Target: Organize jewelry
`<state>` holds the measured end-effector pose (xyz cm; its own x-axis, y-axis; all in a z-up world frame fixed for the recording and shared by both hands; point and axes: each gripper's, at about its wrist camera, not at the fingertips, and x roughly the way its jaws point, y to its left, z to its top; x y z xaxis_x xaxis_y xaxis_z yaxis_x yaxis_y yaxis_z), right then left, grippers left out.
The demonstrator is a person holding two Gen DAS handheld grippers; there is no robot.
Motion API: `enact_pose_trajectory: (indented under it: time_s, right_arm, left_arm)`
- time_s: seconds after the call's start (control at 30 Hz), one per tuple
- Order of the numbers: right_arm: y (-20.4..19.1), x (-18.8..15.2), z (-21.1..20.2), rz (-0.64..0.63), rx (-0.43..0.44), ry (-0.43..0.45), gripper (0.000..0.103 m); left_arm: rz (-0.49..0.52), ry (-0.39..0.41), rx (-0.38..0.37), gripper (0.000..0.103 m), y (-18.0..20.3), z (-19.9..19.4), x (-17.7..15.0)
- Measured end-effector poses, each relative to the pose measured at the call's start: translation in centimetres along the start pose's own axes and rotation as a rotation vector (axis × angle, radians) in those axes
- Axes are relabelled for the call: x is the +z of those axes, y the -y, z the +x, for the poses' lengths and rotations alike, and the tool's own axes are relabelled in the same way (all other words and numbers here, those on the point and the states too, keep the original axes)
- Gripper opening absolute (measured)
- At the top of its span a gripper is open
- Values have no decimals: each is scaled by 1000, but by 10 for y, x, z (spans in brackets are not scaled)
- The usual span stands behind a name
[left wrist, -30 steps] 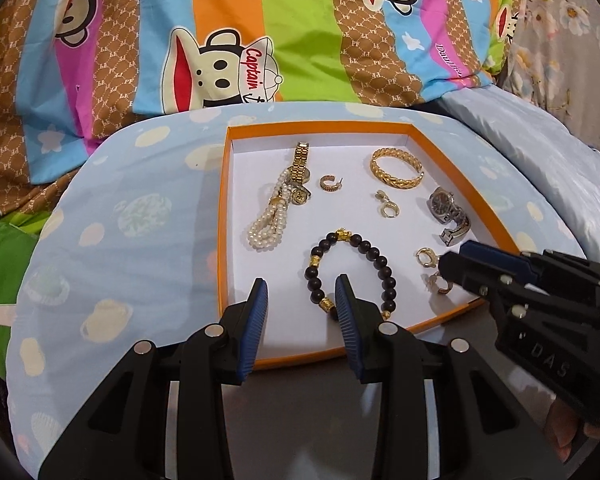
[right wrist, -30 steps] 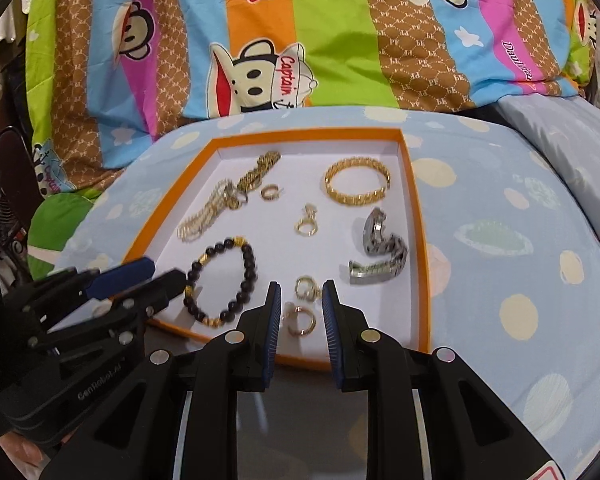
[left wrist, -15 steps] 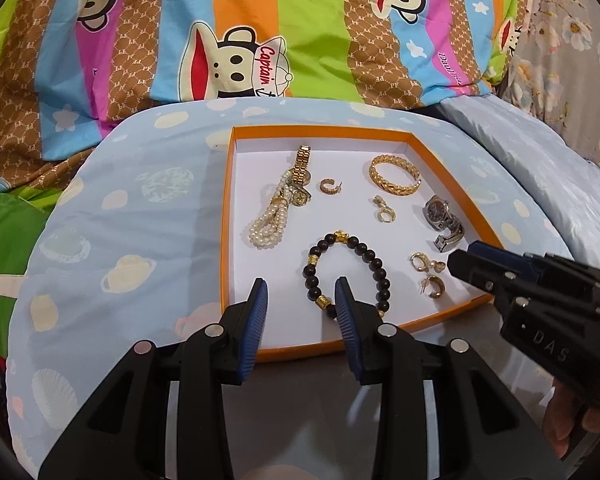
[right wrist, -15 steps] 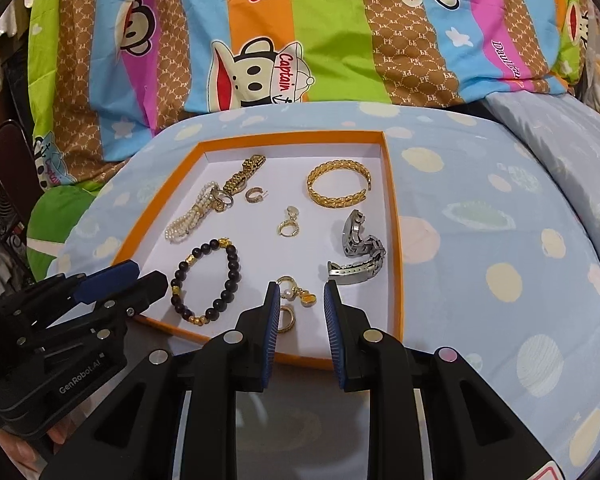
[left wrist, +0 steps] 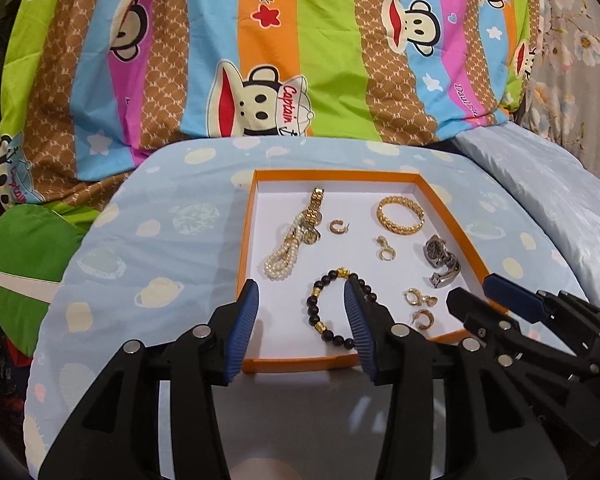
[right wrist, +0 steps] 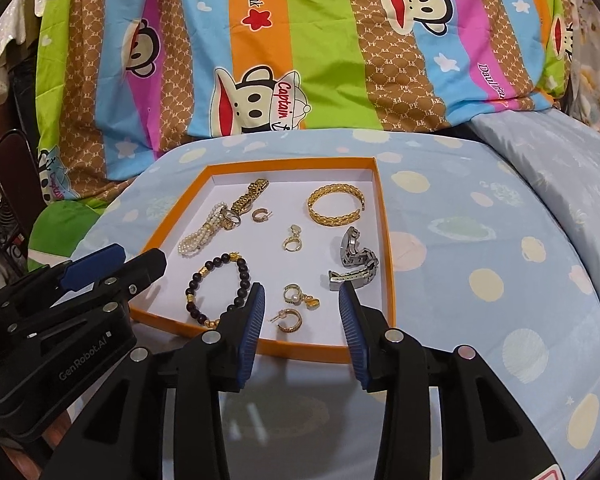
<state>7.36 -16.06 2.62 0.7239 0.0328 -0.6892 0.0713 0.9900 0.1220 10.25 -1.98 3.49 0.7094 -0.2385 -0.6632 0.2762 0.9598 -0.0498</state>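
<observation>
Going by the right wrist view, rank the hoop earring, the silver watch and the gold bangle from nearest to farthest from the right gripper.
From the right gripper:
1. Hoop earring, between the fingertips, near the tray's front edge.
2. Silver watch, farther in, on the tray's right side.
3. Gold bangle, at the tray's far right corner.

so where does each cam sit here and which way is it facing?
Left wrist: rides the left tool, looking forward over the orange tray's near left; own open fingers frame the black bead bracelet; the right tool enters from the right.
Right wrist: rides the right tool, aimed at the tray's near right; own open fingers frame the gold hoop earring; the left tool enters from the left.
Shared: tray, gold bangle, silver watch, cartoon bedding behind.
</observation>
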Motion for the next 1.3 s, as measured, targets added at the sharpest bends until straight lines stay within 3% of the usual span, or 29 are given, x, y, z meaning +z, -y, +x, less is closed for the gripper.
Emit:
enact_pose_trajectory:
  time_s: [0.4,0.57,1.07,1.3]
  right_arm:
    - [-8,-14,9,-37,-50,35,39]
    - [-7,-14,8,-36,-53,41,39]
    - [-7,-15,-5,-39,-68,100,39]
    - [-8,-16,-7,-35,-89,113,44]
  left_arm:
    - [14,57,87,42,11,8,-17]
    - [33,56,82,34,15,10,-17]
    - [36,106,102,35,19,-2,-16]
    - [39,124,118,37,20,-4,-17]
